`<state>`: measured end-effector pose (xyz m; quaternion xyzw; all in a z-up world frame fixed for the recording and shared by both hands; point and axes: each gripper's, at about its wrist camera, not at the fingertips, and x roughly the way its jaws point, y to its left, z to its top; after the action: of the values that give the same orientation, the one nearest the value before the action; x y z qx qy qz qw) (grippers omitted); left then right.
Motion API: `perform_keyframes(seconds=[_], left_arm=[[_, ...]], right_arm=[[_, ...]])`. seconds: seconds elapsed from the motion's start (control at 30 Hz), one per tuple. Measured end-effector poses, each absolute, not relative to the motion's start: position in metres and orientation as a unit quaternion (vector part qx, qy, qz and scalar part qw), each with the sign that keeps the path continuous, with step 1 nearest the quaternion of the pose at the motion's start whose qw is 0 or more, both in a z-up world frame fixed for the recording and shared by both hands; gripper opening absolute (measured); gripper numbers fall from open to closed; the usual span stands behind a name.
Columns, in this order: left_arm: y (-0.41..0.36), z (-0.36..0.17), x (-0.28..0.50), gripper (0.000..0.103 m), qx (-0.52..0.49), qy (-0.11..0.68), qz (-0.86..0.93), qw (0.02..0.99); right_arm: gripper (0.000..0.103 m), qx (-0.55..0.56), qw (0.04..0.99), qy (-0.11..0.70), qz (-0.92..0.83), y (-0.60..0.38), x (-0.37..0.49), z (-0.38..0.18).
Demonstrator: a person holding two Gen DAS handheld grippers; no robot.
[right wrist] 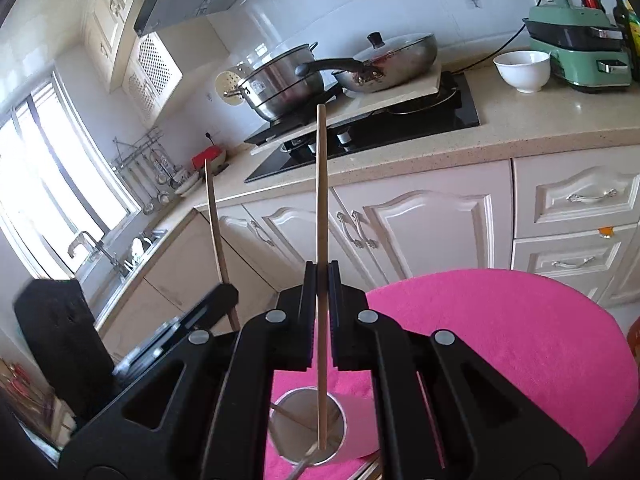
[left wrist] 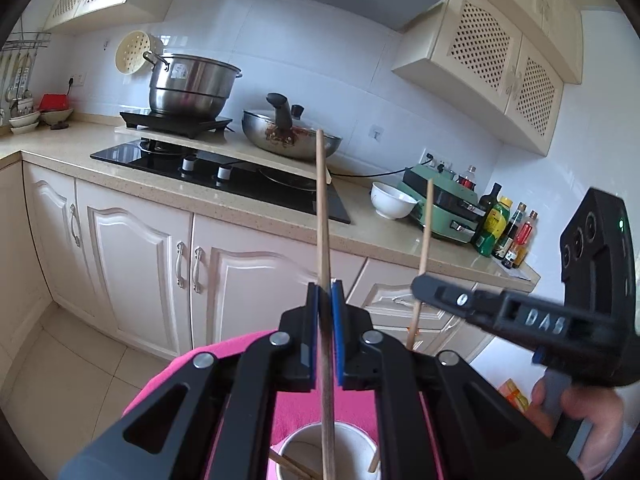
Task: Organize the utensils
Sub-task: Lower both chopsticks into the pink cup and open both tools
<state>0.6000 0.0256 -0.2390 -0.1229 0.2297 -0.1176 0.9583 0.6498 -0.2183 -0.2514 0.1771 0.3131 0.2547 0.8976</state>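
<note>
My left gripper [left wrist: 324,292] is shut on an upright wooden chopstick [left wrist: 322,200] whose lower end reaches into a white cup [left wrist: 356,440] on a pink round surface [left wrist: 224,364]. At the right of that view, my right gripper [left wrist: 418,284] pinches a second chopstick [left wrist: 426,232], a hand on its handle. In the right wrist view my right gripper [right wrist: 322,270] is shut on its chopstick [right wrist: 321,180], its lower end inside the cup [right wrist: 296,404]. My left gripper [right wrist: 228,292] and its chopstick [right wrist: 214,216] show at the left. More sticks [right wrist: 288,416] lean inside the cup.
Behind runs a beige counter [left wrist: 280,220] with a black hob [left wrist: 256,184], a steel pot [left wrist: 188,88], a lidded wok [left wrist: 292,136], a white bowl [left wrist: 392,200], a green appliance [left wrist: 444,208] and bottles [left wrist: 504,228]. White cabinets [left wrist: 140,248] stand below; a sink [right wrist: 120,256] lies far left.
</note>
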Motion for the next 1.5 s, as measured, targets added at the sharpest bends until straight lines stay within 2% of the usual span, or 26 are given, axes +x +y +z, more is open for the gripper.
perform_keyframes(seconds=[0.33,0.67,1.2,1.23,1.3,1.5], left_arm=[[0.032,-0.231,0.598,0.007,-0.129,0.217,-0.117,0.961],[0.021,-0.247,0.594,0.007,-0.102,0.216,-0.111,0.965],[0.032,-0.276,0.558,0.007,-0.086,0.311,-0.115,0.940],[0.033,-0.277,0.557,0.008,-0.087,0.316,-0.116,0.938],[0.036,-0.277,0.554,0.025,-0.093,0.324,-0.114,0.934],[0.047,-0.275,0.544,0.028,-0.103,0.343,-0.101,0.928]], right_arm=[[0.006,0.142,0.905,0.310,0.254,-0.214,0.637,-0.263],[0.006,0.119,0.905,0.310,0.265,-0.211,0.623,-0.270],[0.007,0.107,0.887,0.362,0.267,-0.213,0.598,-0.291],[0.007,0.109,0.885,0.365,0.266,-0.213,0.597,-0.292],[0.007,0.113,0.883,0.370,0.266,-0.213,0.596,-0.293],[0.007,0.119,0.881,0.374,0.263,-0.215,0.590,-0.286]])
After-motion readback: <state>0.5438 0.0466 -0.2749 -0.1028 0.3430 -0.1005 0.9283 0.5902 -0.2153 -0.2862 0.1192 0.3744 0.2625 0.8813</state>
